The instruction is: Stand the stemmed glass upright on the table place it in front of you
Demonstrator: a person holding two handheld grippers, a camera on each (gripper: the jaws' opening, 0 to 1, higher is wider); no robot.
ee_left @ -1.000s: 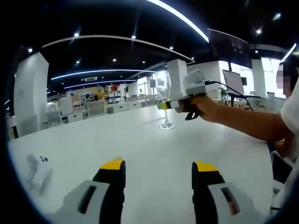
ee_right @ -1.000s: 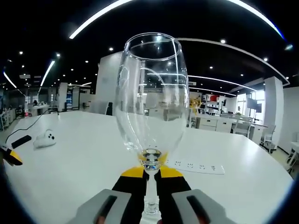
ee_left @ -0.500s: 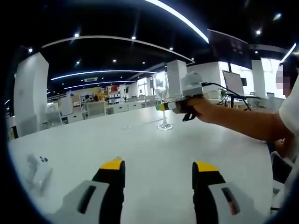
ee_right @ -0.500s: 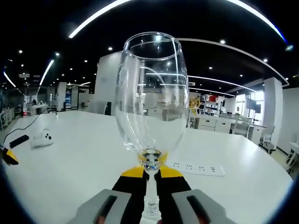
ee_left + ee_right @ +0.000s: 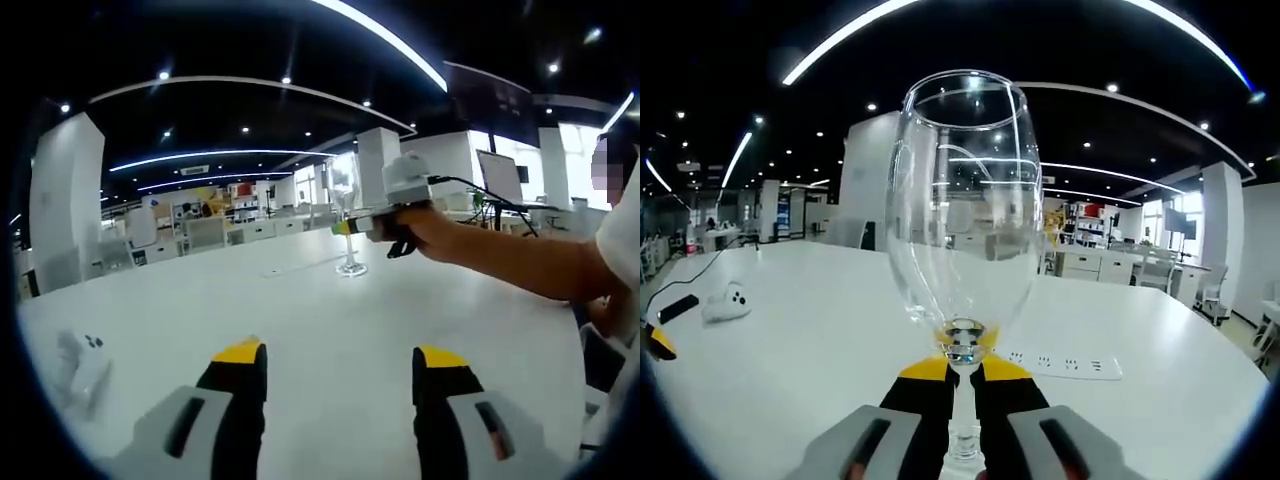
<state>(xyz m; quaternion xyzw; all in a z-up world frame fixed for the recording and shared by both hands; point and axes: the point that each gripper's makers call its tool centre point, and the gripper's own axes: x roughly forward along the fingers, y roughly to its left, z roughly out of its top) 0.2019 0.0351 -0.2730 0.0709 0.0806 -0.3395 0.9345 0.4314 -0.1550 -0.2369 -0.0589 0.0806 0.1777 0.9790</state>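
Note:
A clear stemmed glass (image 5: 962, 220) stands upright close in front of the right gripper view, its stem pinched between the yellow-tipped jaws of my right gripper (image 5: 963, 378), which is shut on it. In the left gripper view the same stemmed glass (image 5: 346, 200) stands far off on the white table (image 5: 330, 330), foot near the surface, with the right gripper (image 5: 348, 227) held on its stem by a person's hand (image 5: 425, 228). My left gripper (image 5: 340, 365) hovers low over the table, open, nothing between its fingers.
A small white controller (image 5: 722, 301) and a black cable end (image 5: 675, 306) lie on the table at the left of the right gripper view. A white power strip (image 5: 1060, 362) lies beyond the glass. The controller (image 5: 80, 365) sits left of my left gripper.
The right gripper with the glass has drifted slightly farther away and to the left in the left gripper view. The left gripper has stayed still and open.

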